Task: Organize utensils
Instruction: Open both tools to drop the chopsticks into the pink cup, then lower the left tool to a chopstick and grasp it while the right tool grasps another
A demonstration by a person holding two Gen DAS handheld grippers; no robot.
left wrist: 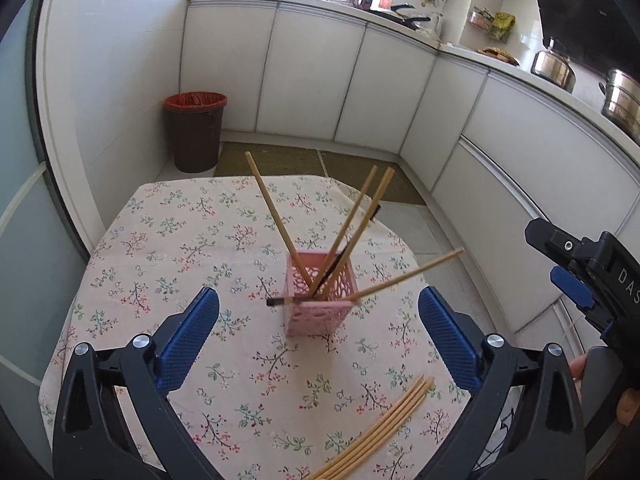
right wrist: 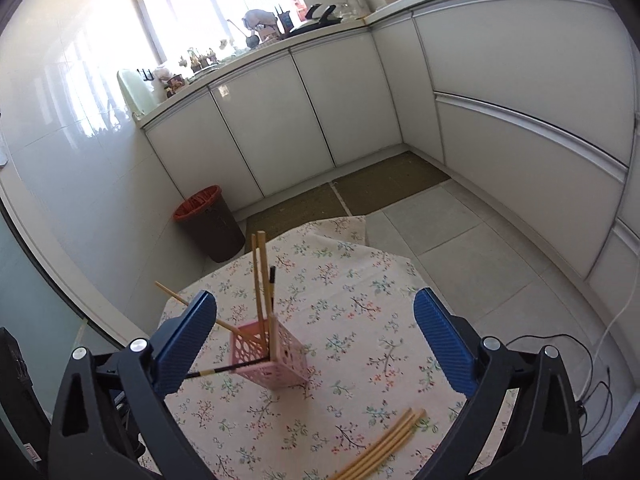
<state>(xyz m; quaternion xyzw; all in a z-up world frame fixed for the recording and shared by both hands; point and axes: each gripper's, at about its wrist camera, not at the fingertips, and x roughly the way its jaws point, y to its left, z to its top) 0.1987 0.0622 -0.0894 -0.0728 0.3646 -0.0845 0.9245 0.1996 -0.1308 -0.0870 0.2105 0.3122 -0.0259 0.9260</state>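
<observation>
A pink perforated holder (left wrist: 318, 304) (right wrist: 276, 356) stands on the flowered tablecloth (left wrist: 192, 240) with several wooden chopsticks (left wrist: 352, 220) leaning out of it. One dark-tipped chopstick (left wrist: 400, 276) rests slanted across its rim. A bundle of loose chopsticks (left wrist: 380, 436) (right wrist: 384, 448) lies on the cloth nearer me, to the right. My left gripper (left wrist: 319, 294) is open wide, above and short of the holder, and grips nothing. My right gripper (right wrist: 315, 297) is also open and empty, and it shows at the right edge of the left wrist view (left wrist: 550, 256) beside the table.
A brown bin with a red liner (left wrist: 196, 132) (right wrist: 208, 228) stands on the floor beyond the table. White cabinets (left wrist: 312, 80) run along the back and right, with pots (left wrist: 554, 66) on the counter. Cables (right wrist: 592, 380) lie on the floor at right.
</observation>
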